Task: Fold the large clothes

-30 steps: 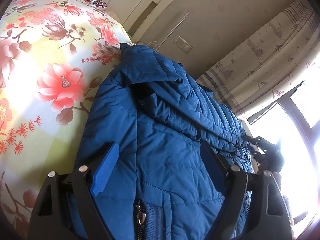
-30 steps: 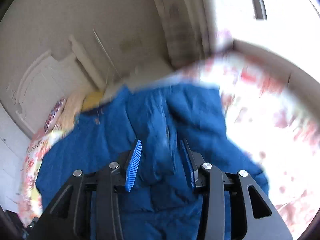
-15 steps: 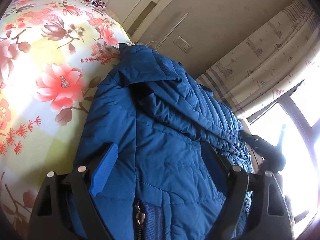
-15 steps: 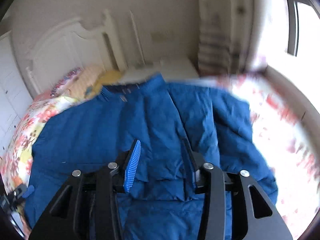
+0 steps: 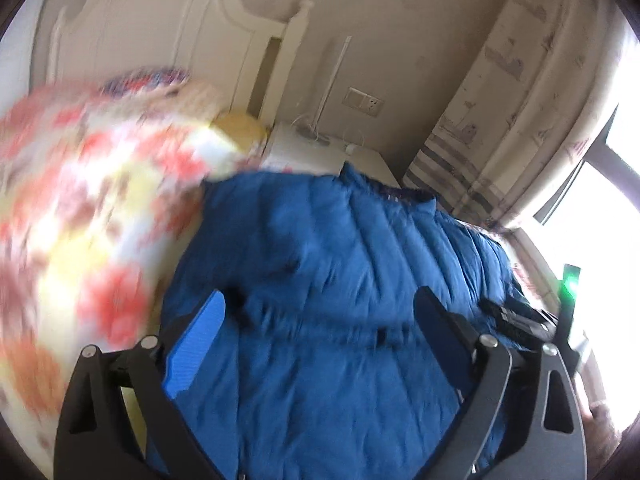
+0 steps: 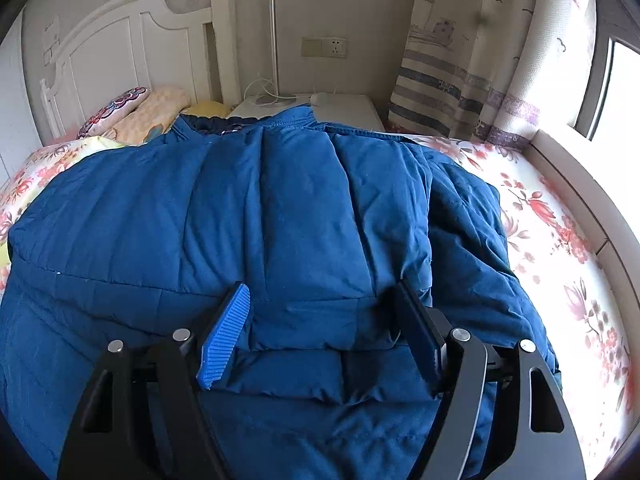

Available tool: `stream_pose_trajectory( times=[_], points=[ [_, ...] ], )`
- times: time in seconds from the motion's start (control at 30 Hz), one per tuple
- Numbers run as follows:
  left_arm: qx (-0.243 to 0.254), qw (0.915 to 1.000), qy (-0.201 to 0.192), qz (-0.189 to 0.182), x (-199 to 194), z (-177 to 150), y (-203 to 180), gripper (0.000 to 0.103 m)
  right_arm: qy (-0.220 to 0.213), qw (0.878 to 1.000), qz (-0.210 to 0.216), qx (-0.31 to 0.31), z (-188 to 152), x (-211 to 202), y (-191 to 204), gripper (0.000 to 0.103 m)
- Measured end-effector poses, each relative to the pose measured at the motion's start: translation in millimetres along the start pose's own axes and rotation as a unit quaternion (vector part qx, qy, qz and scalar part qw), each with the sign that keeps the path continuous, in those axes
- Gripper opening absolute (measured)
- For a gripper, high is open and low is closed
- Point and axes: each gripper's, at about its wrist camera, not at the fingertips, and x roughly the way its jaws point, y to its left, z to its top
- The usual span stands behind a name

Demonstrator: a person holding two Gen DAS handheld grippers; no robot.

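Observation:
A large blue quilted jacket (image 6: 280, 208) lies spread on the bed, folded over itself, collar toward the headboard. It also fills the middle of the blurred left wrist view (image 5: 332, 280). My right gripper (image 6: 320, 320) is open and empty, its jaws straddling a folded edge of the jacket low over it. My left gripper (image 5: 320, 328) is open and empty, above the jacket's left part. The right gripper's black body (image 5: 520, 320) shows at the right edge of the left wrist view.
The floral bedsheet (image 6: 552, 216) lies bare to the right of the jacket and on the left (image 5: 80, 216). Pillows (image 6: 132, 116) and a white headboard (image 6: 120, 48) are at the back. A white nightstand (image 6: 340, 108) and a curtain (image 6: 472, 60) stand behind.
The left gripper has lifted and swung, its view now blurred and showing the headboard and nightstand. The right gripper has steadied and lowered over the jacket's folded edge, its jaws a little wider.

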Motion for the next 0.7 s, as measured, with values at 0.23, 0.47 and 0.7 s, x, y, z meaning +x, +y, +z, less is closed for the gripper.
stream_pose_trajectory(
  times=[0.23, 0.47, 0.7],
  points=[
    [0.053, 0.9890, 0.129, 0.051, 106, 14, -16, 0.100, 0.001, 1.000, 0.000, -0.001, 0, -1, 2, 0.072],
    [0.085, 0.9922, 0.073, 0.054, 90, 26, -45, 0.100, 0.000, 1.000, 0.002, 0.001, 2, -1, 3, 0.072],
    [0.056, 0.9836, 0.141, 0.098, 160, 63, -32, 0.101, 0.001, 1.000, 0.011, 0.007, 1, -2, 2, 0.072]
  ],
)
